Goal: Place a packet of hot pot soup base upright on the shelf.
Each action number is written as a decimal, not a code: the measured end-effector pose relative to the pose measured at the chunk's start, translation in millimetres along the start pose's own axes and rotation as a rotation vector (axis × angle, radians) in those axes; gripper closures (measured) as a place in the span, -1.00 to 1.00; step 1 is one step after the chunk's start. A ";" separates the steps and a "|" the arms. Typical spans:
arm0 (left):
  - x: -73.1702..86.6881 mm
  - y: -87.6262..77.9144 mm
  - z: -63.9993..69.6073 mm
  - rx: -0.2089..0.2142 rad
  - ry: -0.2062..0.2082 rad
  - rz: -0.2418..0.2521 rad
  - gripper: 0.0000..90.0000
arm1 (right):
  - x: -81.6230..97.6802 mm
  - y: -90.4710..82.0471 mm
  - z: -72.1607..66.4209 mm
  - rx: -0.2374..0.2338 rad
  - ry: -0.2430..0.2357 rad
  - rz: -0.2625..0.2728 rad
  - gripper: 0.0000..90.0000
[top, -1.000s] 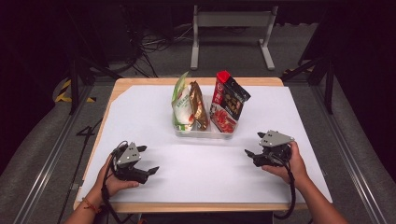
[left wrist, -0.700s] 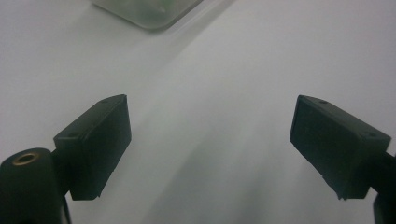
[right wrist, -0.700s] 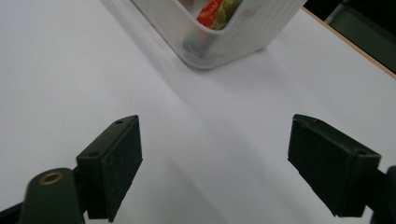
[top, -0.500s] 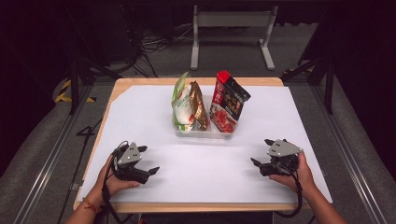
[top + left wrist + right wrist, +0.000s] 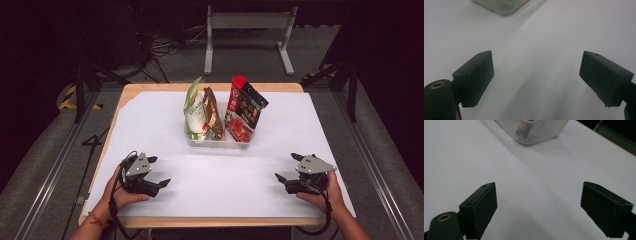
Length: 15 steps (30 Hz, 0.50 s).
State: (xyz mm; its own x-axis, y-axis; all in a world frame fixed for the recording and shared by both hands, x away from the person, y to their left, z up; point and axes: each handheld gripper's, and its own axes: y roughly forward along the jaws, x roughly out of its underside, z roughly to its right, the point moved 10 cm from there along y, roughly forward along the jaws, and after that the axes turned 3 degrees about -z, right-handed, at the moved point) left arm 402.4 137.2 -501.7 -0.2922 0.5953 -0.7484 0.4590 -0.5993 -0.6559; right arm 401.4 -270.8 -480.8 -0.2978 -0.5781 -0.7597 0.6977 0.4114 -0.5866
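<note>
Your left gripper (image 5: 159, 172) and right gripper (image 5: 286, 169), its jaws just widened, both rest released and empty near you; the snack packets (image 5: 220, 112) stand upright in the clear tray (image 5: 216, 142) mid-table, propped by its walls.

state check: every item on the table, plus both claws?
left claw: open, nothing between the jaws
right claw: open, jaws have just been opening, nothing between them
clear bin: upright, holding three bags
green bag: standing in bin
brown bag: standing, against green bag
red bag: standing, leaning right
</note>
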 end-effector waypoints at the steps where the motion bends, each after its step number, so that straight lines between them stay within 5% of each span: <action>1: -0.1 0.3 0.2 0.002 -0.002 0.000 -0.72 | 0.8 -1.0 0.7 0.003 0.002 0.001 -0.69; 15: 0.4 0.8 -0.7 0.001 -0.012 -0.001 -0.73 | 15.7 -18.7 15.6 0.040 0.108 0.034 -0.81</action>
State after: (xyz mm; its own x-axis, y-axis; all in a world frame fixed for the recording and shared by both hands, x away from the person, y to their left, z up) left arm 403.2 137.3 -502.4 -0.3032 0.5893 -0.7488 0.4580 -0.5990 -0.6568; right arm 393.9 -298.6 -477.3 -0.3403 -0.4840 -0.8062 0.7336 0.3996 -0.5497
